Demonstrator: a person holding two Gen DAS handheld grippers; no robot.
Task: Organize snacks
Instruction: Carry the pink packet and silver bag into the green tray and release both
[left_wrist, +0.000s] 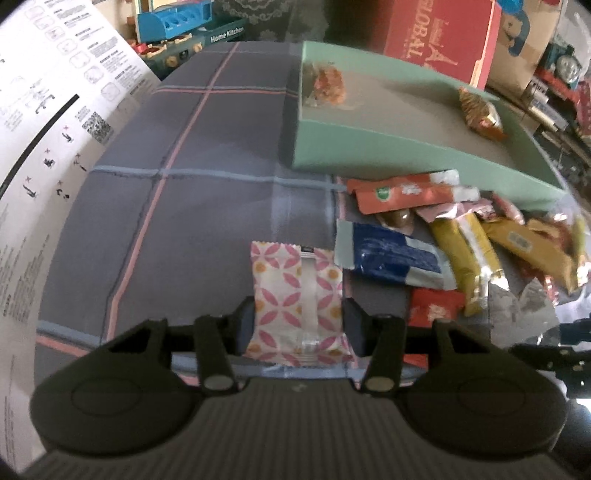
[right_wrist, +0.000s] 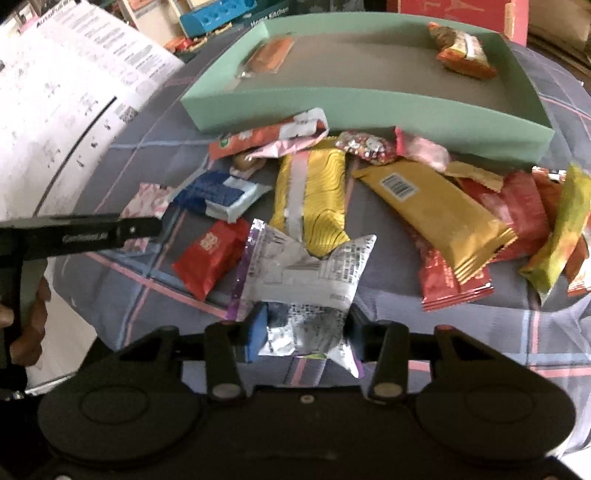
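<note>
At lower centre of the left wrist view, we had the left gripper (left_wrist: 298, 325) closed narrow on the pink-patterned packet (left_wrist: 295, 302), pads pressing its two long edges near the bottom seal, which looked like a grip meant to carry it flat. At lower centre of the right wrist view, the right gripper (right_wrist: 304, 332) pinched the silver packet (right_wrist: 306, 284) at its crumpled lower end; the foil bunched between the pads, so we judged the hold firm, though whether either packet had left the cloth we could not tell. Both picks came from the near edge of the snack pile (right_wrist: 369, 192) on the plaid cloth (left_wrist: 207, 155), probably because those pieces lay free of overlap. The green tray (left_wrist: 369, 162) sat in the upper part of both views, its front wall touching the far snacks of the pile. It held just two items, an orange packet (right_wrist: 269, 55) at its upper left corner and a gold-red packet (right_wrist: 461, 51) at its upper right in the right wrist view, set well apart, so we judged sorting by corner and the task barely begun. A printed white sheet (left_wrist: 44, 129) filled the left edge. Next we judged a lift over the tray wall; risk was the foil slipping.
</note>
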